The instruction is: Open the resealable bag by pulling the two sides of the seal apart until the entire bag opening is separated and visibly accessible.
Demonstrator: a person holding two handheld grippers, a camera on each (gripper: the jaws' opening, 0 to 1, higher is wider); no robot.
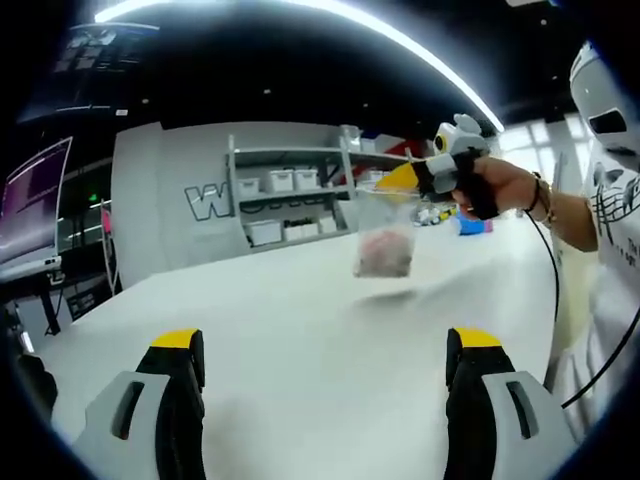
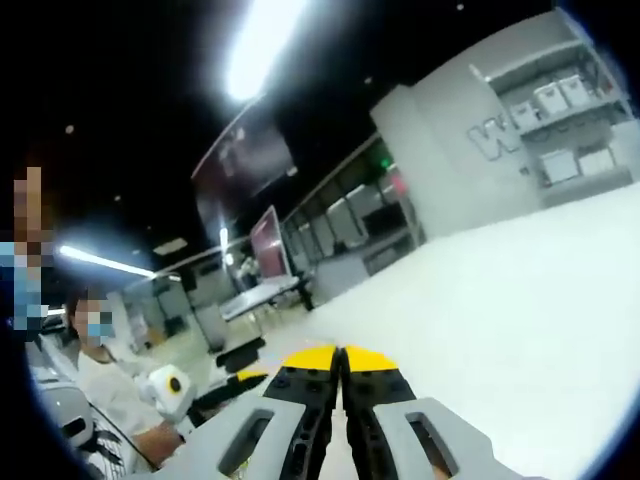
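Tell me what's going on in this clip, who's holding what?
A person is working a handheld gripper in each hand over a white table. In the left gripper view, the right gripper holds a clear resealable bag by its top edge, so the bag hangs in the air above the table with something pinkish inside. The left gripper is open and low near the table, not touching the bag. In the right gripper view that gripper's jaws look closed. No parted opening can be seen on the bag.

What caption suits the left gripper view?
Right gripper lifts a clear bag above a white table, left gripper open below.
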